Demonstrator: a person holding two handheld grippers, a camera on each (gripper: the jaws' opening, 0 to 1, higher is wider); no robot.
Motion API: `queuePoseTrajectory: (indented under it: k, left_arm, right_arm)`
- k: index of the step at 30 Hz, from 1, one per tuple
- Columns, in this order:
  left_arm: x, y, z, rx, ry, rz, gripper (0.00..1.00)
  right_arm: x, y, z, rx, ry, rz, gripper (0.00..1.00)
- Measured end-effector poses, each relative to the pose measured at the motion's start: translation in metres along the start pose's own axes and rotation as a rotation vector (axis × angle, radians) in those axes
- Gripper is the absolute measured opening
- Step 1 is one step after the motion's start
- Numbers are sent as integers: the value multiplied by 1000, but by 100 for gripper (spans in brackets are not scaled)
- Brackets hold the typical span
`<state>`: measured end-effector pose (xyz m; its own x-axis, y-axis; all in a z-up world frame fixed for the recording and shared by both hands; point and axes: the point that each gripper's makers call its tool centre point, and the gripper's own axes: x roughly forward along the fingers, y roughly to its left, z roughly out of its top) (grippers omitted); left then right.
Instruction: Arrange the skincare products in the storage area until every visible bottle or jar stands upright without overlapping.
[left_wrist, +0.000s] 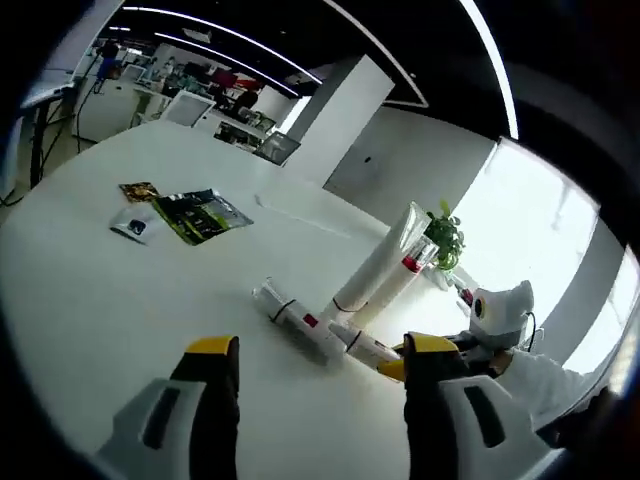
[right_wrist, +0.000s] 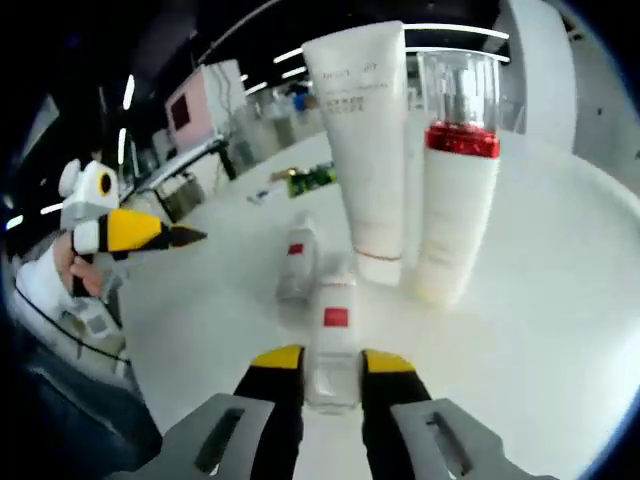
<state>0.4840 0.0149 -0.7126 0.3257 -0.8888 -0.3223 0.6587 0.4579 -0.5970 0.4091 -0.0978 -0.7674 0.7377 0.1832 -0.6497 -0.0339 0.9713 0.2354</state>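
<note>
A tall white tube (right_wrist: 365, 140) stands on its cap beside an upright white bottle (right_wrist: 455, 190) with a red collar and clear cap. Two small white bottles lie on the white table (right_wrist: 560, 330). My right gripper (right_wrist: 330, 360) is shut on the nearer lying bottle (right_wrist: 335, 335), its yellow tips against both sides. The other lying bottle (right_wrist: 297, 260) rests just beyond it. In the left gripper view the tube (left_wrist: 385, 260), the red-collared bottle (left_wrist: 402, 280) and both lying bottles (left_wrist: 295, 318) (left_wrist: 365, 347) sit ahead of my left gripper (left_wrist: 322, 345), which is open and holds nothing.
A green magazine (left_wrist: 200, 213) and small packets (left_wrist: 135, 225) lie further out on the table (left_wrist: 100, 300). A potted plant (left_wrist: 445, 240) stands behind the tube. The left gripper (right_wrist: 135, 230) and a hand (right_wrist: 75, 265) hover at the left of the right gripper view.
</note>
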Motion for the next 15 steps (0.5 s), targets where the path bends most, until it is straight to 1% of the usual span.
queuePoseTrajectory:
  k: [2,5,7,10,12,13,15]
  left_arm:
    - [5,-3,-5,-29,1,1,61]
    - [12,-12,-16,-60,27,-17,59]
    - [15,-16,-21,-81,35,-26,58]
    - [20,-28,-34,-155,53,-52,57]
    - [24,-37,-42,-212,62,-71,56]
    - [25,-39,-45,-209,69,-77,56]
    - [30,-42,-53,-223,80,-70,55]
  right_arm:
    - [-4,-1,-3,16,-3,11,12]
    - [-7,0,-6,41,-10,25,12]
    - [-10,1,-7,68,-17,37,12]
    - [-13,1,-12,111,-21,57,12]
    - [-15,1,-15,116,-18,63,12]
    - [-16,1,-16,115,-18,65,12]
    - [-19,1,-18,123,-14,74,12]
